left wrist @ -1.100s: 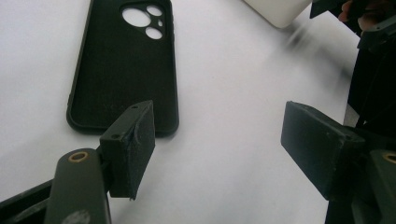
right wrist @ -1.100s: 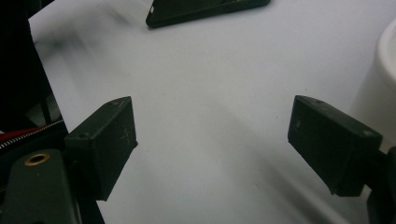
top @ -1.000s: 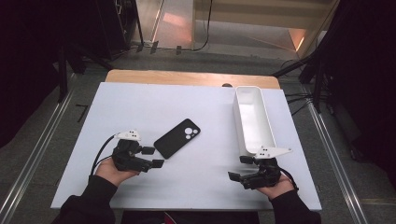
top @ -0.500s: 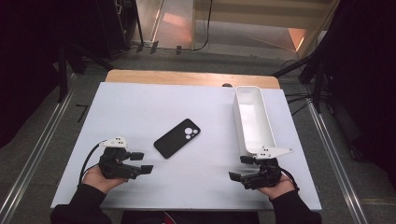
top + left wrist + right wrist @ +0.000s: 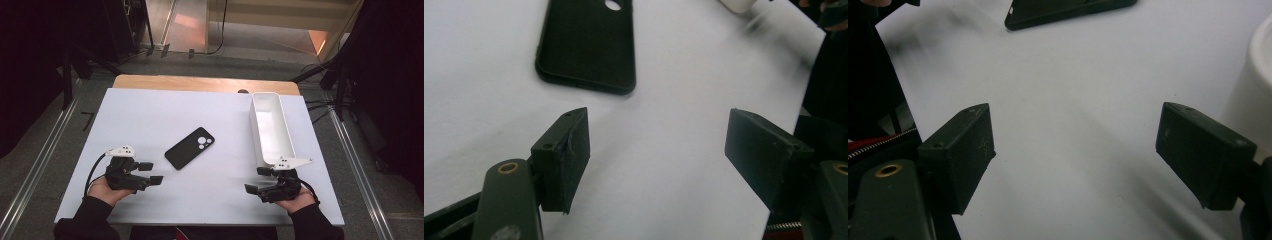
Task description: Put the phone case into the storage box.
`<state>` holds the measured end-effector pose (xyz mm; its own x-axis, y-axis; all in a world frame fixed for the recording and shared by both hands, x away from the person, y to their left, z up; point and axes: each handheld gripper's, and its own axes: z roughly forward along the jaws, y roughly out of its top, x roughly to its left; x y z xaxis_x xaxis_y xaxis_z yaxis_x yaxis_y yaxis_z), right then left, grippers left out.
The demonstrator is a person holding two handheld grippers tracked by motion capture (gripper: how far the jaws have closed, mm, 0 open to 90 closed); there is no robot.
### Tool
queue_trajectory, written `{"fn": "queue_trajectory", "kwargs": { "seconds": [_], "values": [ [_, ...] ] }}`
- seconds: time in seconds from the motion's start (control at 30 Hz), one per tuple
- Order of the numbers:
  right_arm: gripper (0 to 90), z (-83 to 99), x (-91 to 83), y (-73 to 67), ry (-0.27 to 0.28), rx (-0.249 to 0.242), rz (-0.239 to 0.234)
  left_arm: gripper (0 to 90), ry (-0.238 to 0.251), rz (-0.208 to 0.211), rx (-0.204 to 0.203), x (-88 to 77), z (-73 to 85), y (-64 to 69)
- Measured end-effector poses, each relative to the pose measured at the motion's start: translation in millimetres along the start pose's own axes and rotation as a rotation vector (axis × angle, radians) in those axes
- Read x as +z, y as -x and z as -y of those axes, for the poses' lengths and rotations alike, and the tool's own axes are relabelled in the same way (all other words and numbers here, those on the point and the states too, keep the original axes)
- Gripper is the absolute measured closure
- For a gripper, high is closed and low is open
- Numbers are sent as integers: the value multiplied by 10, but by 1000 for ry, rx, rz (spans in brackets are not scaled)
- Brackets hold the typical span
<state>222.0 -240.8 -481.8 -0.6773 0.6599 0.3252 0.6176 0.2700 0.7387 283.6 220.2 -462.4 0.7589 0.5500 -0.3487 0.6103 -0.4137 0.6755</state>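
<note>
Since a second ago my left gripper [image 5: 153, 172] has drawn back from the phone [image 5: 190, 148] toward the near left edge of the table [image 5: 150, 115], and half a second ago it already sat about where I see it now; my right gripper [image 5: 258, 180] has kept its place by the near end of the tray [image 5: 271, 131], and the phone and tray lie where they lay.

Both pairs of jaws stand apart with nothing between them. In the left gripper view I see two blocky black pads [image 5: 565, 150], matt, square-cornered, with faint scuffing on the inner face, and only bare white tabletop in the gap. The right gripper view shows the same flat rubbery pads [image 5: 960, 152], spread wide over white surface, with a brass-coloured bushing on the arm below.

Just ahead of the left jaws lies the phone [image 5: 586, 47]: a thin black slab with rounded corners and a dull, slightly grainy back, camera side up, flat and diagonal near the middle of the table, apart from both grippers.

Farther right stands the tray, a long narrow white tub with smooth plastic walls and rounded rim, its curved side [image 5: 1255, 85] just beside my right jaw. Beneath everything the table is a smooth white sheet with a wooden strip along its far edge
</note>
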Motion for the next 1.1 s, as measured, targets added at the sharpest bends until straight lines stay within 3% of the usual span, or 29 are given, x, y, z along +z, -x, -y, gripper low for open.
{"fn": "queue_trajectory", "kwargs": {
  "seconds": [0.23, 0.57, 1.1],
  "values": [
    [140, 3, -1, -4, 1, -3, -1, 226, 9, -10, -17, 10, -64, -1],
    [140, 3, 6, -6, -2, -10, 2, 226, 24, -46, 0, 95, -164, -41],
    [140, 3, 0, 6, 4, -1, -7, 231, 20, -42, 22, 201, -356, -48]
  ]
}}
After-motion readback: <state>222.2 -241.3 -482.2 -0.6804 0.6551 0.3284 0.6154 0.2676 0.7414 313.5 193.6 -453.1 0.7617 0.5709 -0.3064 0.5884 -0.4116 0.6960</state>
